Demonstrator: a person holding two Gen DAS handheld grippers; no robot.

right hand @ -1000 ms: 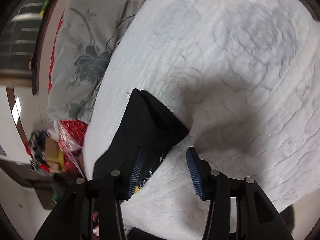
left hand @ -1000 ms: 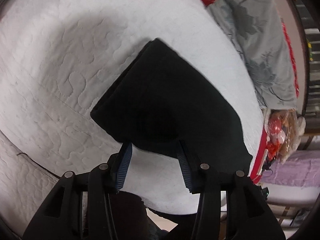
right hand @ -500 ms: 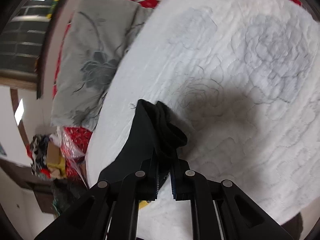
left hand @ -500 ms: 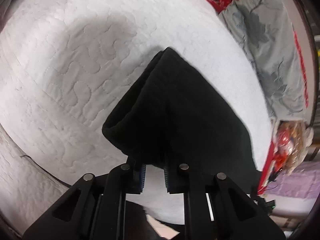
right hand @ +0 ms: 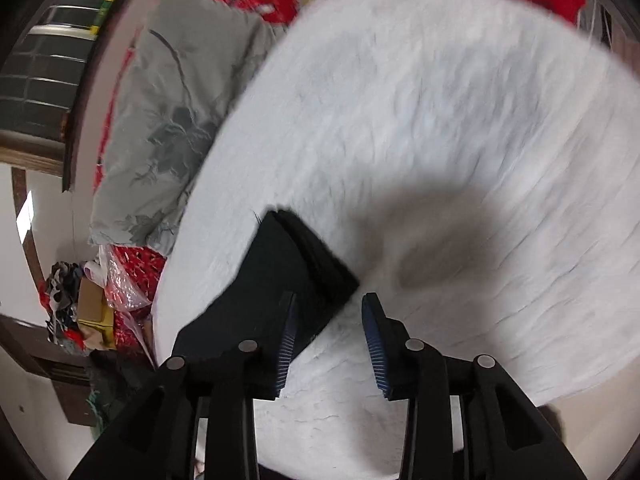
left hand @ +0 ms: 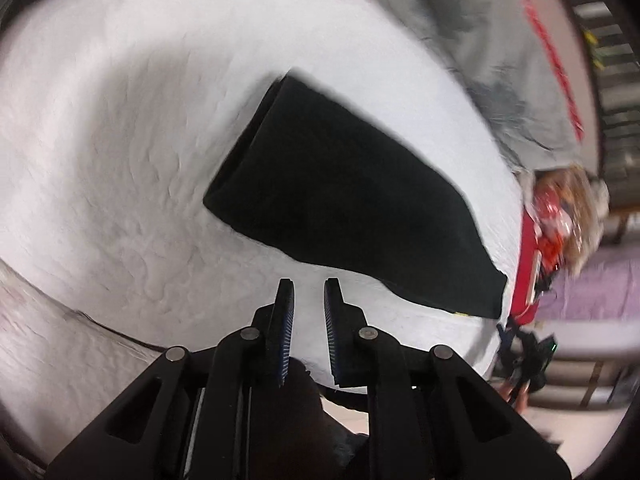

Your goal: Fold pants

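The black pants (left hand: pixel 344 200) lie folded into a flat, thick rectangle on the white quilt (left hand: pixel 120 140). My left gripper (left hand: pixel 309 284) hovers just short of their near edge, its jaws almost together with only a thin slit and nothing between them. In the right wrist view the pants (right hand: pixel 280 280) show their stacked folded end. My right gripper (right hand: pixel 329 300) is opening. Its left finger overlaps the cloth, the corner of the fold sits just beyond the tips, and the pads press on nothing. Both views are motion-blurred.
A grey flowered pillow (left hand: pixel 480 40) (right hand: pixel 168 100) lies along the far side of the quilt on red bedding. Off the bed's edge are a pile of bags and boxes (right hand: pixel 100 300) (left hand: pixel 560 208) and a purple-covered surface (left hand: pixel 592 288).
Half a second ago both grippers were shut on the pants' near edge. Both have since lifted back off it, the right jaws have parted, and the pants lie flat.
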